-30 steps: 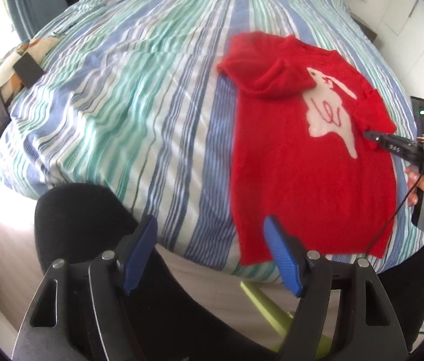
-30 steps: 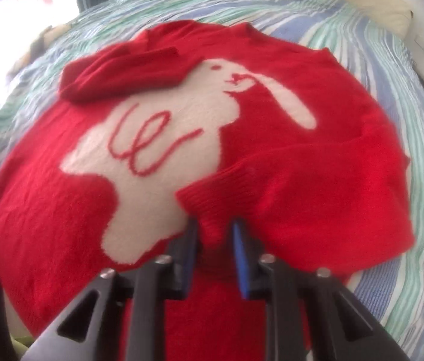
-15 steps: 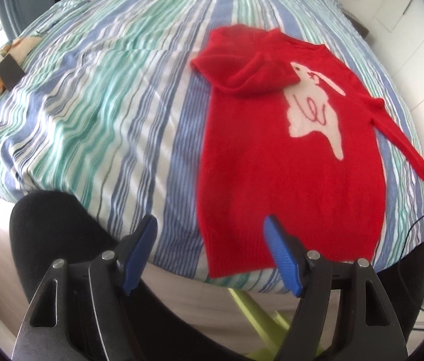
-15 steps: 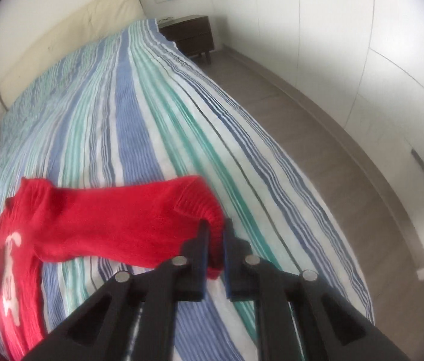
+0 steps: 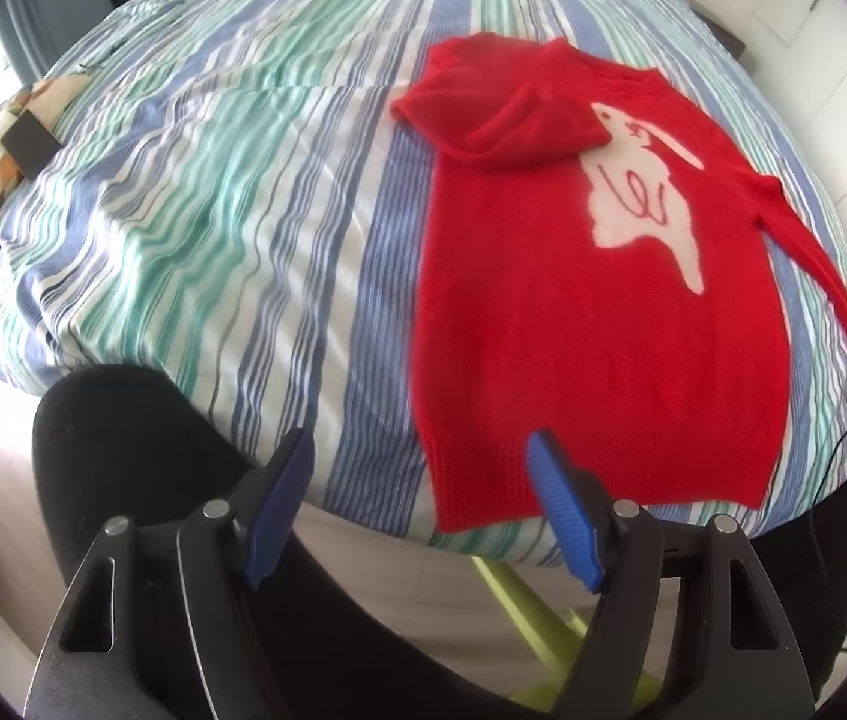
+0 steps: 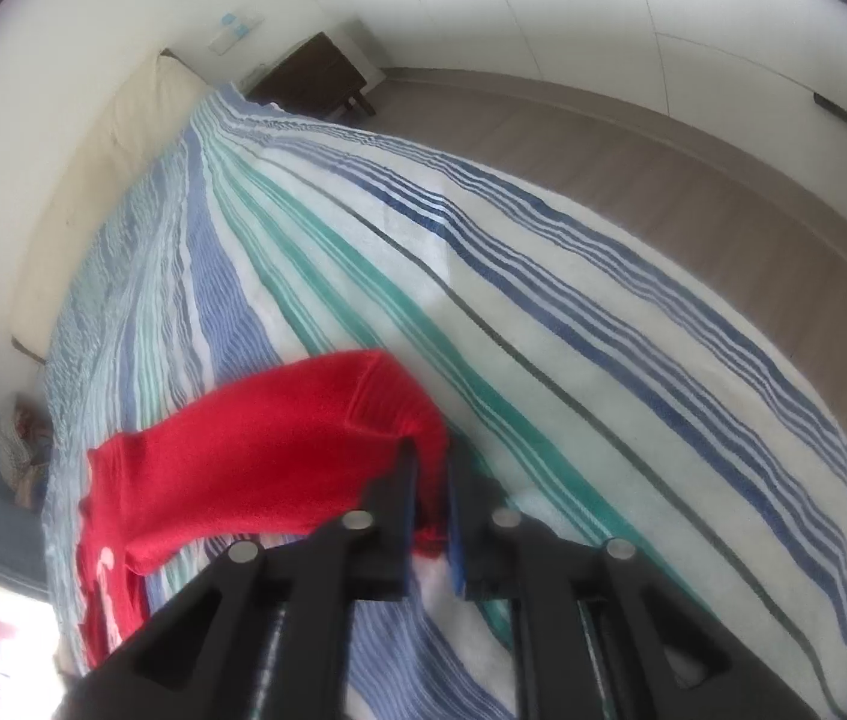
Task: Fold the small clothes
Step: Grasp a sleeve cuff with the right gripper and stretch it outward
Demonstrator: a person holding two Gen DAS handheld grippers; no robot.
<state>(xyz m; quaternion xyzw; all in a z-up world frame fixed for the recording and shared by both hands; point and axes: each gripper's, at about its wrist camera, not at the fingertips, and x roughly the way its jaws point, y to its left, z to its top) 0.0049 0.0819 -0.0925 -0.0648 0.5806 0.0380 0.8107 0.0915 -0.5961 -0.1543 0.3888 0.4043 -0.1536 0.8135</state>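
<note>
We find the red sweater (image 5: 597, 324) flat on the striped bed (image 5: 213, 192), right sleeve (image 6: 279, 456) stretched outward. The right hand-held gripper (image 6: 429, 498), jaws just easing apart, apparently pinches the cuff; the left hand-held gripper (image 5: 420, 510) hovers wide, empty. Soft, light knit: grip hems and cuffs.

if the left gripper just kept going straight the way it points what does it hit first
Probably the striped bed cover at the bed's near edge, beside the lower corner of the red sweater. The open left gripper holds nothing; depth is unclear.

Red sweater (image 5: 591, 324) with white rabbit; blue-green striped bedspread (image 5: 231, 180)
</note>
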